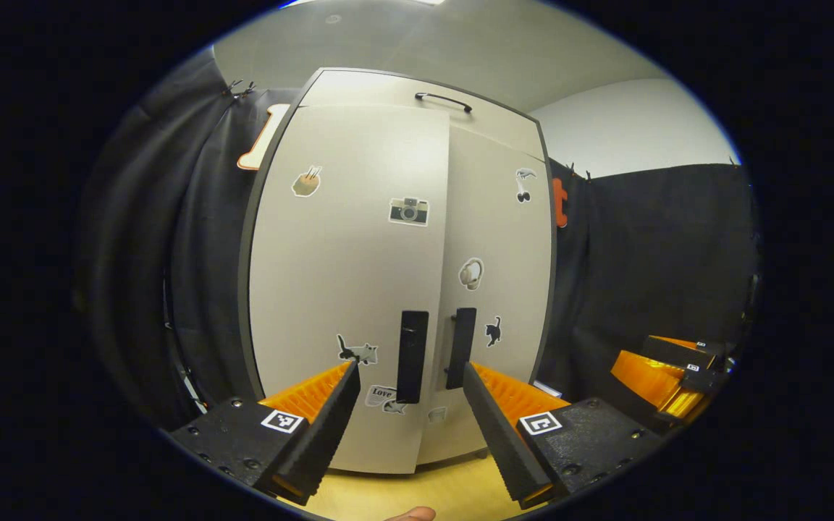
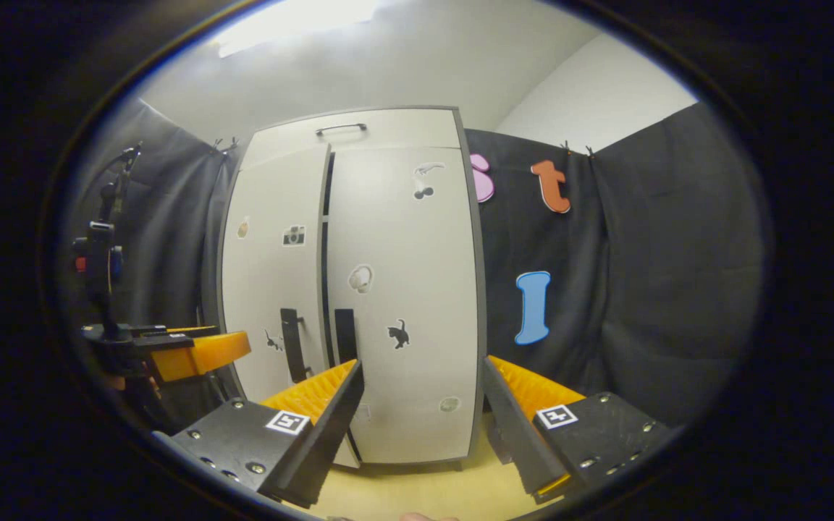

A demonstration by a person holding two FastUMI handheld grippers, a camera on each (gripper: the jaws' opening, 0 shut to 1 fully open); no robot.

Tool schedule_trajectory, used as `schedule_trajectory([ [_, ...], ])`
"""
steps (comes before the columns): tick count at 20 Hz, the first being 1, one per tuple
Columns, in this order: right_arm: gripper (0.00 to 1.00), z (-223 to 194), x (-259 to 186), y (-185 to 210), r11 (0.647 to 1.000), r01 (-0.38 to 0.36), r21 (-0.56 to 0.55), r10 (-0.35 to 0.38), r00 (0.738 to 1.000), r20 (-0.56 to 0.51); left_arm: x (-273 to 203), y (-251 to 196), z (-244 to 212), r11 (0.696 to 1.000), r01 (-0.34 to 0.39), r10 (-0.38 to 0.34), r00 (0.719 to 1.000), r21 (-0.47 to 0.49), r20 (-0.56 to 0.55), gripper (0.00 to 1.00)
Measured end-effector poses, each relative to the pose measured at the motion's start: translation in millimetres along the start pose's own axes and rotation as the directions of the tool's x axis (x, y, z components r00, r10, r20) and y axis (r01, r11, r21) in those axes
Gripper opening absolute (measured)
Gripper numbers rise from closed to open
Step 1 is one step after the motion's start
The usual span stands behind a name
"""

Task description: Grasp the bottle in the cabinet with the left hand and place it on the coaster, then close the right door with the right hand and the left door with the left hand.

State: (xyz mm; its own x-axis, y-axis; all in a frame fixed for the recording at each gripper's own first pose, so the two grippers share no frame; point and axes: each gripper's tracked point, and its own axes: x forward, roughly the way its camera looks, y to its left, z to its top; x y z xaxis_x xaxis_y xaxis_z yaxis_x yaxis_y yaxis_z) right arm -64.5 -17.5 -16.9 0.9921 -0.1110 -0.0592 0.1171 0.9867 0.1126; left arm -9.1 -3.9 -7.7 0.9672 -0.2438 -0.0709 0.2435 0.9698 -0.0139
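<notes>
Gripper point(image 1: 408, 376) before stickered cabinet point(image 1: 395, 275) (grey)

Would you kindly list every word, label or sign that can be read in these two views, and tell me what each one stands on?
"Love": on a sticker low on the cabinet's left door, beside its black handle.
Black-and-white square code markers, no words: one each on the left gripper and the right gripper finger mounts.
The other door stickers, such as the camera and the cat, are pictures without readable text.
</notes>
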Motion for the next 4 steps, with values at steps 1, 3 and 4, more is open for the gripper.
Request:
schedule_trajectory([
  [1,1.0,2.1,1.1,-8.6,1.0,-0.007,0.001,0.007,1.0,0.005,1.9,-8.4,0.7,1.0,-0.009,0.009,1.0,0.006,0.002,0.93],
  [3,1.0,6.1,4.5,-29.2,1.0,-0.03,-0.004,0.03,0.999,0.013,5.5,-26.6,1.3,0.999,-0.036,0.036,0.999,0.013,0.008,0.93],
  [4,0.98,4.2,14.3,-39.0,0.999,-0.046,-0.011,0.046,0.999,0.013,7.3,-39.5,0.2,0.999,-0.05,0.05,0.999,0.012,0.011,0.93],
])
